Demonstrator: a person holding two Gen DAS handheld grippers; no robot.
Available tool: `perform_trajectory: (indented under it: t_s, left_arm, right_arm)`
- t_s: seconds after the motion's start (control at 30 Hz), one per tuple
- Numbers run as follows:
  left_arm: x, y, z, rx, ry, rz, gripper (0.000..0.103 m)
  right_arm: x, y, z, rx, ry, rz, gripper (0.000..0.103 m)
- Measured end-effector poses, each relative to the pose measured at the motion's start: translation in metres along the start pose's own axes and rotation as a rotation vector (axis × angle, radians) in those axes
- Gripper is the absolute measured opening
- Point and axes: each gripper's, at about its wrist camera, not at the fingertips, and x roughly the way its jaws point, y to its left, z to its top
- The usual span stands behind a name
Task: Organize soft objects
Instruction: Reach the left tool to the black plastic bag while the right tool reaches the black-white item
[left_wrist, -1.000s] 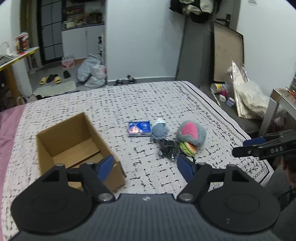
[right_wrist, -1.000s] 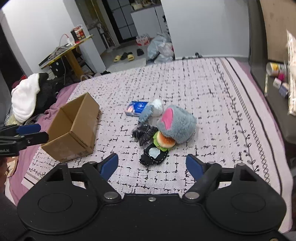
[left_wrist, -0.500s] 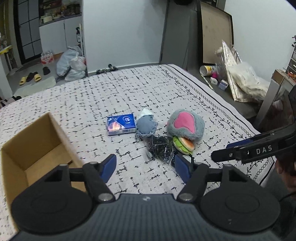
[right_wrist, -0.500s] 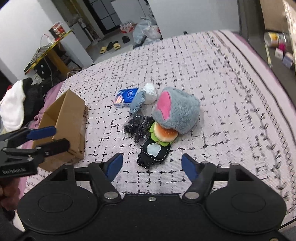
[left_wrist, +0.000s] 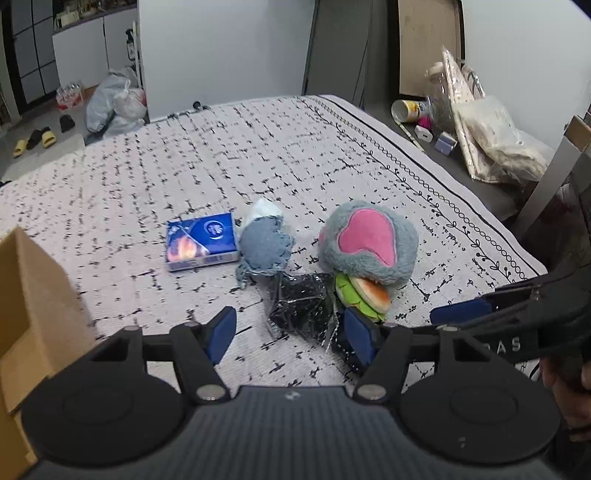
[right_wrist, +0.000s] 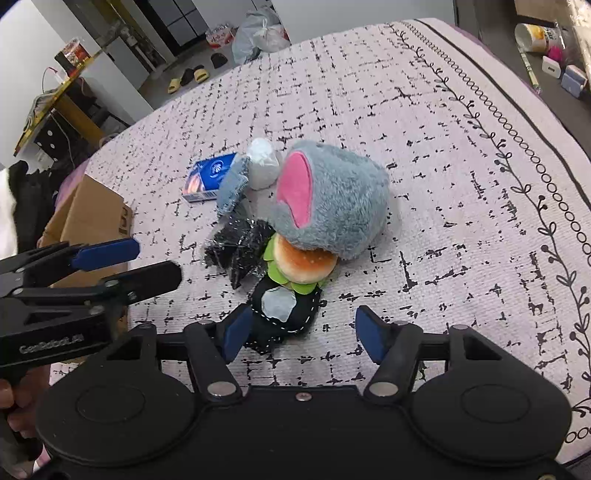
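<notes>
Soft toys lie heaped on the bed, straight ahead of both claws. The right gripper (right_wrist: 301, 328) hangs low over the near end of the heap, its blue pads standing apart with nothing pressed between them; the jaws have just been closing. A black stitched pouch (right_wrist: 282, 314) with a pale patch sits just above the left pad in the lower middle of the right wrist view, overlapping that pad's tip, though I cannot tell whether they touch. Just beyond it, a burger plush (right_wrist: 301, 264) is tucked under the edge of a big grey plush (right_wrist: 340, 206) with a pink patch. Left of the burger lies a crinkled black packet (right_wrist: 238, 251), and further up a blue-grey cloth piece (right_wrist: 231, 188), a white bundle (right_wrist: 262, 164) and a blue packet (right_wrist: 208, 177).

The left gripper (left_wrist: 291, 334) also holds its jaws parted and empty, and they too have just been closing. In the left wrist view the black packet (left_wrist: 301, 310) lies between the pads in the picture but further off on the bed, with the burger plush (left_wrist: 365, 293) above the right pad and the grey plush (left_wrist: 369, 243) beyond. A cardboard box (left_wrist: 33, 295) stands at the left edge. The patterned bedspread (left_wrist: 258, 155) runs on to the upper frame.
</notes>
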Motion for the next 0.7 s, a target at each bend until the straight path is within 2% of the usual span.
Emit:
perform_trajectory:
  t_s: [0.43, 0.47, 0.5, 0.57, 0.6, 0.7]
  left_arm:
    - [0.061, 0.005, 0.004, -0.07, 0.096, -0.033, 0.063]
    - [0.063, 0.006, 0.003, -0.081, 0.098, -0.036, 0.054]
    - [0.063, 0.008, 0.003, -0.096, 0.089, -0.042, 0.051]
    - [0.06, 0.008, 0.002, -0.099, 0.056, -0.01, 0.04]
    - [0.06, 0.007, 0.001, -0.094, 0.054, -0.001, 0.039]
    - [0.056, 0.014, 0.0, -0.136, 0.064, -0.037, 0.033]
  right_arm:
    - [0.016, -0.01, 0.005, -0.02, 0.03, -0.034, 0.059]
    - [0.017, -0.01, 0.004, -0.024, 0.034, -0.033, 0.059]
    - [0.018, -0.009, 0.004, -0.029, 0.035, -0.031, 0.059]
    - [0.019, -0.006, 0.003, -0.04, 0.034, -0.026, 0.059]
    - [0.019, -0.004, 0.003, -0.043, 0.031, -0.023, 0.059]
    - [0.022, 0.0, 0.004, -0.051, 0.025, -0.019, 0.059]
